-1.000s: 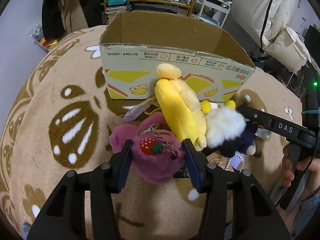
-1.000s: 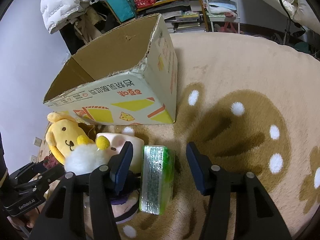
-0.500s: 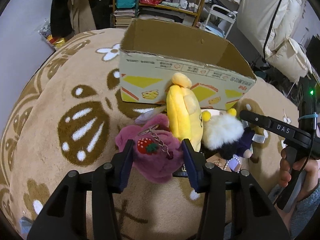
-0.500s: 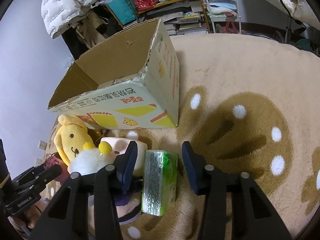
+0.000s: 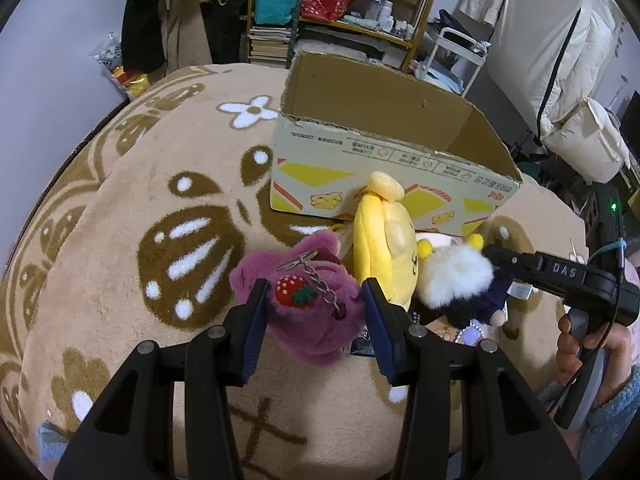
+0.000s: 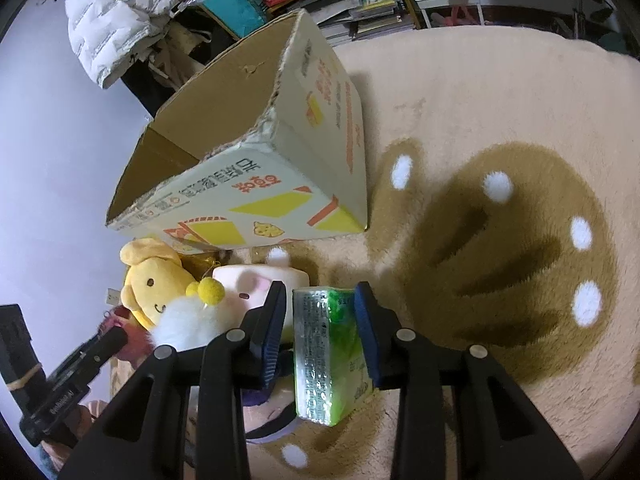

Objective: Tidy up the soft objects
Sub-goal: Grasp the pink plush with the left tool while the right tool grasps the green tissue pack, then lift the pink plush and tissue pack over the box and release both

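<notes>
The fluffy purple plush bear (image 5: 316,312), bearing a strawberry patch and a metal keychain, appears light and compressible; grip its body. It lies on the tan rug (image 5: 120,208) before the open cardboard box (image 5: 384,148). The left gripper (image 5: 314,312) clamps it. The right gripper (image 6: 320,330) has just been closing around the glossy green tissue pack (image 6: 326,356).

Floor covered by a beige rug (image 5: 120,208) patterned in brown and white, cluttered yellow-framed shelves (image 5: 360,8) set against the far wall, white padded bedding (image 5: 560,60) piled at right, pale lilac wall (image 6: 48,152) seen at left.
</notes>
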The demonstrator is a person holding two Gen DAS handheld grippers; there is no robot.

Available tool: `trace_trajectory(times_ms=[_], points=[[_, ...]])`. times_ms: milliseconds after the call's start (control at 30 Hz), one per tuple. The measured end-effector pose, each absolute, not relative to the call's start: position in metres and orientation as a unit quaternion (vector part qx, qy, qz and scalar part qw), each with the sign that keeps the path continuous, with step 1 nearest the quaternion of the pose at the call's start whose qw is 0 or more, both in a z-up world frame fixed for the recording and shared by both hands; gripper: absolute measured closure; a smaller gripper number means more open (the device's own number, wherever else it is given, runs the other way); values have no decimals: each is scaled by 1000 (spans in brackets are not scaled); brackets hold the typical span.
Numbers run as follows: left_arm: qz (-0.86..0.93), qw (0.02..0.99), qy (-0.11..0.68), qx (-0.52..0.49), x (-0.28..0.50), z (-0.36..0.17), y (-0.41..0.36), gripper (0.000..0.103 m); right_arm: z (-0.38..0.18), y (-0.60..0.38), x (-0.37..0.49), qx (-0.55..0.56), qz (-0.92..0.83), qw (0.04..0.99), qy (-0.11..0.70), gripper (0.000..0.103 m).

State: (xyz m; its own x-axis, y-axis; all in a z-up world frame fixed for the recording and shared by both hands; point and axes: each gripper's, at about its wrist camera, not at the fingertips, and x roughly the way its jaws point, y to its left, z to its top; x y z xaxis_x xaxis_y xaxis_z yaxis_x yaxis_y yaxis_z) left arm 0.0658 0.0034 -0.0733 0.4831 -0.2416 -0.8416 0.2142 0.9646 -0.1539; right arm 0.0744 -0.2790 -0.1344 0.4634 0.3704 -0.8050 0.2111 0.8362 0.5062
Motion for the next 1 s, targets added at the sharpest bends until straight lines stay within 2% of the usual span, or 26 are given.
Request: trace_trajectory(times_ms=[233, 500, 767, 1000], points=[[-128, 873, 469, -21, 62, -65, 8, 58, -129, -270, 74, 229, 39, 825, 515, 73], [-130, 909, 396, -16, 42, -39, 10, 58, -65, -249, 48, 151, 52, 911, 380, 73], [-133, 944, 300, -25, 30, -2, 12, 58, -14, -230, 25, 116, 66, 957, 258, 73], [-140, 959, 245, -4, 36, 21, -1, 58, 2, -234, 31, 118, 74, 967, 213, 73]])
